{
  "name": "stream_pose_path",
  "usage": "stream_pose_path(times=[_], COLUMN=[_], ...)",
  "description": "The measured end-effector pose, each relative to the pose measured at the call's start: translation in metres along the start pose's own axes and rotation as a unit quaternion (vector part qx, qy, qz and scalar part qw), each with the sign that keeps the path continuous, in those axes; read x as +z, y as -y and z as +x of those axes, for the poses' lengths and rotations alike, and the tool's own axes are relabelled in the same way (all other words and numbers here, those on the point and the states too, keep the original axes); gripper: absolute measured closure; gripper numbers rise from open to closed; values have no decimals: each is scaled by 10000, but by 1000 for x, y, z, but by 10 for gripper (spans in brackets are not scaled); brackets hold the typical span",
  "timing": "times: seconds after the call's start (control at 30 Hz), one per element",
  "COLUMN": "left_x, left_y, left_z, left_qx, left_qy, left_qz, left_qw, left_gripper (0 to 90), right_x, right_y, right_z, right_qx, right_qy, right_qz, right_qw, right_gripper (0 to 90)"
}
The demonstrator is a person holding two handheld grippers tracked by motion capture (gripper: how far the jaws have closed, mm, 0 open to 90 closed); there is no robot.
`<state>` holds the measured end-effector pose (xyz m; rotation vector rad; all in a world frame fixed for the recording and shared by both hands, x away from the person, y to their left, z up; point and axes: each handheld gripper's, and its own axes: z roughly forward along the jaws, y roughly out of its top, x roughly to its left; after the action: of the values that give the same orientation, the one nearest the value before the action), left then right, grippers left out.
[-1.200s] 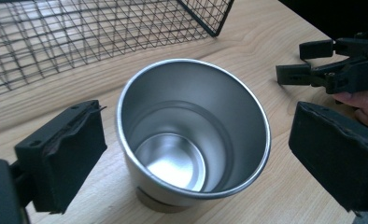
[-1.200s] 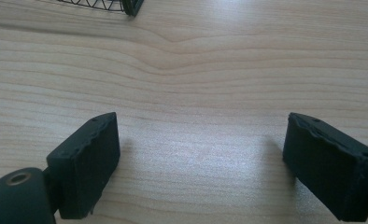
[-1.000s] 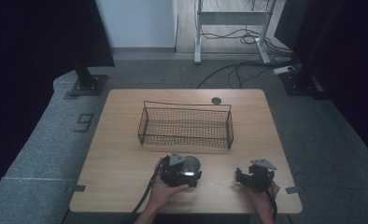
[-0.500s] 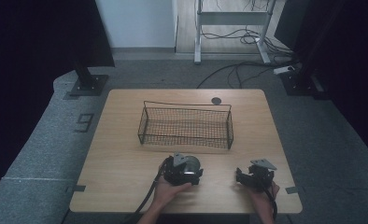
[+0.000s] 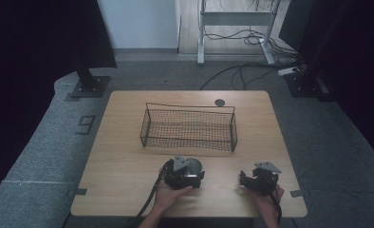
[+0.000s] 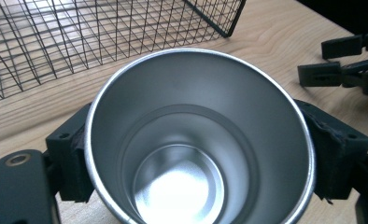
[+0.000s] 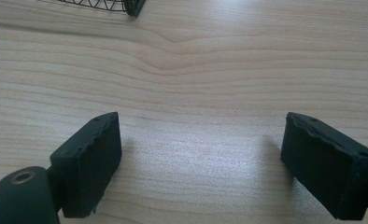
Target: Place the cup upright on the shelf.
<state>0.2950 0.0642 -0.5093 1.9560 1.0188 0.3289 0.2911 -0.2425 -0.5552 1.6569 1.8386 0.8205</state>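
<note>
Sitting at the middle of the wooden surface [image 5: 128, 156], the wire basket [image 5: 189, 127] lies straight ahead of the left gripper [image 5: 182, 172], close beyond it, its long axis running across the surface from side to side. That gripper is clamped on a steel cup [image 6: 198, 140], jaws pressing its wall from both sides, mouth open toward the camera, so the left hand is much the nearer one to the basket. The right gripper [image 7: 201, 161] rests off to the side with jaws wide apart over bare wood. From above, the gripper hides most of the cup; I cannot tell whether its base touches the wood.
</note>
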Motion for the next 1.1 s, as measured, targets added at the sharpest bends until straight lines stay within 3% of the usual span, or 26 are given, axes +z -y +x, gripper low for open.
stream_pose_path(times=[0.73, 1.1], left_x=[-27, -34], left_y=[-9, -18], left_z=[18, 19], left_qx=[-186, -96], left_qy=[62, 134], left_qz=[-151, -123], left_qw=[9997, 9998], left_gripper=[145, 145], right_x=[0, 0], right_y=[0, 0], right_z=[0, 0], right_qx=[-7, 12], right_qy=[7, 15], right_qz=[-12, -10], right_qw=[10000, 10000], right_gripper=[127, 130])
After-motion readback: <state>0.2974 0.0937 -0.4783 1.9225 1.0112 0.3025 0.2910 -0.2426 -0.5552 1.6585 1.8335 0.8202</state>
